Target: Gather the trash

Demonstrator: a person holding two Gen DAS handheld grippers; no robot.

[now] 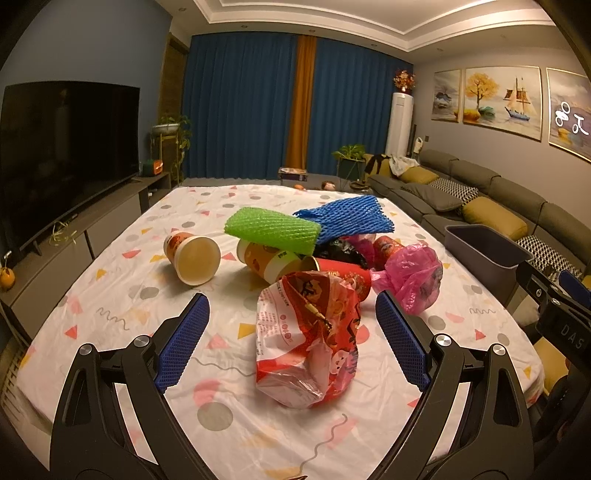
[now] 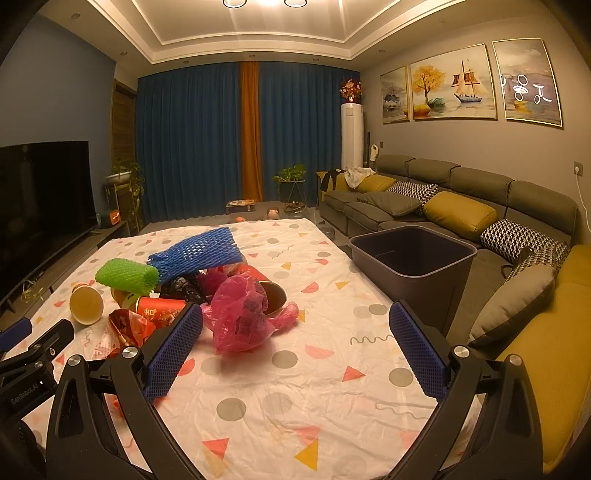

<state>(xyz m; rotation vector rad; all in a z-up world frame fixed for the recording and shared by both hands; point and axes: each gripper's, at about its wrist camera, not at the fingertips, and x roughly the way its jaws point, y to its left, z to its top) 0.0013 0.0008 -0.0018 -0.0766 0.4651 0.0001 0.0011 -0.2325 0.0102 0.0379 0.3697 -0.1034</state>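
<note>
With both the left gripper (image 1: 291, 332) and right gripper (image 2: 295, 343) spread wide and empty, the crinkled red plastic snack bag (image 1: 308, 339), lower centre, appears light and soft; grasp its puffed middle.

light: warm, dim, from ceiling lamps (image 2: 264, 3) | glare: painting glass (image 2: 527, 90) | edges: fisheye-bent, vignetted | focus: sharp
</note>
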